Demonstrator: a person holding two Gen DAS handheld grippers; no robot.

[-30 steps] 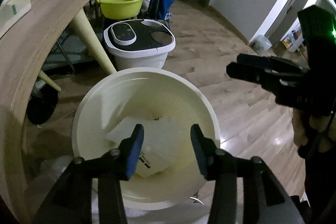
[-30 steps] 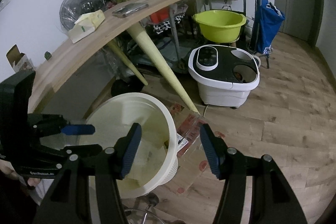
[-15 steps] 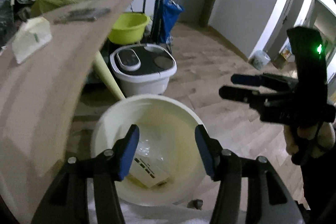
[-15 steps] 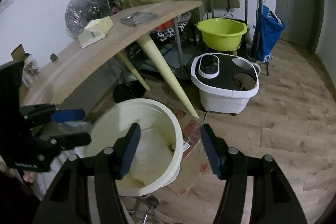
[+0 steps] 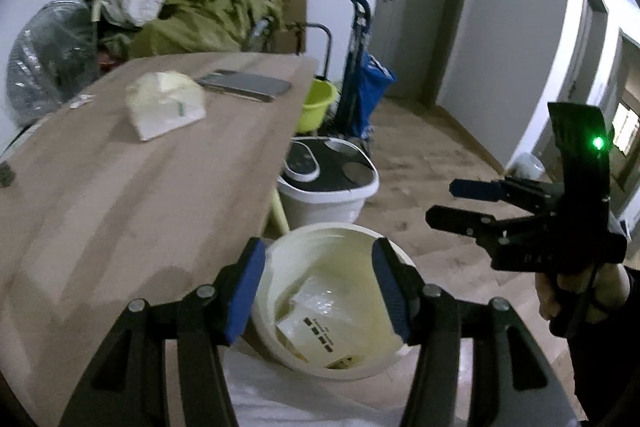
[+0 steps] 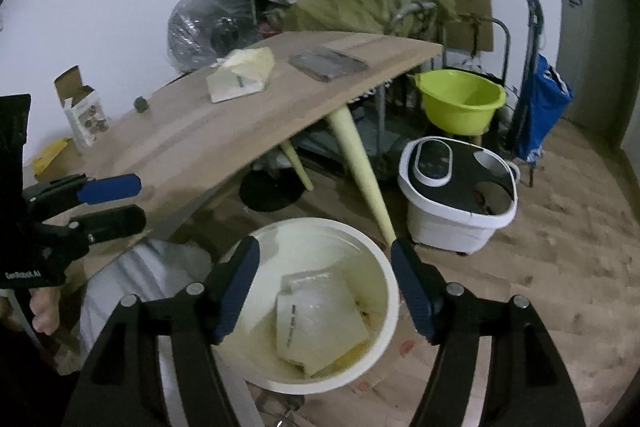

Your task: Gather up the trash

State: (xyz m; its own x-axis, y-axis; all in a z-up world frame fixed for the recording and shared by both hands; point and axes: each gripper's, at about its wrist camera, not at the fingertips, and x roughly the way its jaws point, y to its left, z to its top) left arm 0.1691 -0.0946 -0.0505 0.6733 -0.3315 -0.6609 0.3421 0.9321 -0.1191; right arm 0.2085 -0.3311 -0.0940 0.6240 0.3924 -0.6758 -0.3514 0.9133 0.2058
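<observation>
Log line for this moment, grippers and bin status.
left gripper: open, empty | right gripper: open, empty | cream bin: plastic packet inside | table: crumpled wrapper uncollected

Cluttered room, wooden table (image 5: 132,195) on pale tapered legs (image 6: 362,171)

White walls (image 6: 140,3), wood plank floor (image 6: 568,239); grey door (image 5: 424,7) at back, olive cloth heap (image 5: 208,15) behind the table's far edge, lime basin (image 6: 460,103) beside its far corner.

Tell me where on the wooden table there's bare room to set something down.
The near stretch of the wooden table, between the cream packet and the left gripper, is bare. The far end is crowded: packet, grey flat case, and piled clutter behind it.
</observation>
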